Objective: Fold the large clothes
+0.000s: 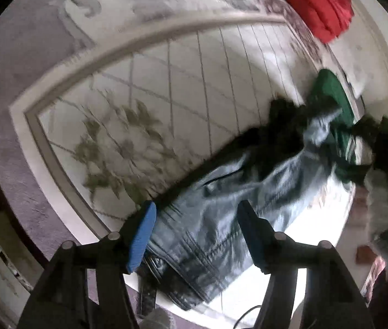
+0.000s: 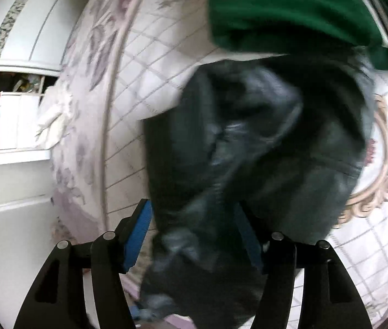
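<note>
A pair of light blue jeans [image 1: 221, 205] lies stretched across a white quilted bedspread [image 1: 188, 63]; the picture is motion-blurred. My left gripper [image 1: 196, 213] is open, its blue pads [image 1: 142, 241] straddling one end of the jeans. In the right wrist view the jeans [image 2: 262, 142] look dark and bunched, hanging between the fingers of my right gripper [image 2: 194, 216], which is open with the cloth in its gap. A green garment with white stripes [image 2: 290, 8] lies just beyond; it also shows in the left wrist view [image 1: 333, 96].
A red garment [image 1: 311, 2] lies at the far side of the bed. A white wardrobe [image 2: 16, 41] with clothes on a shelf stands to the left. A dark fuzzy garment [image 1: 284, 126] lies by the jeans.
</note>
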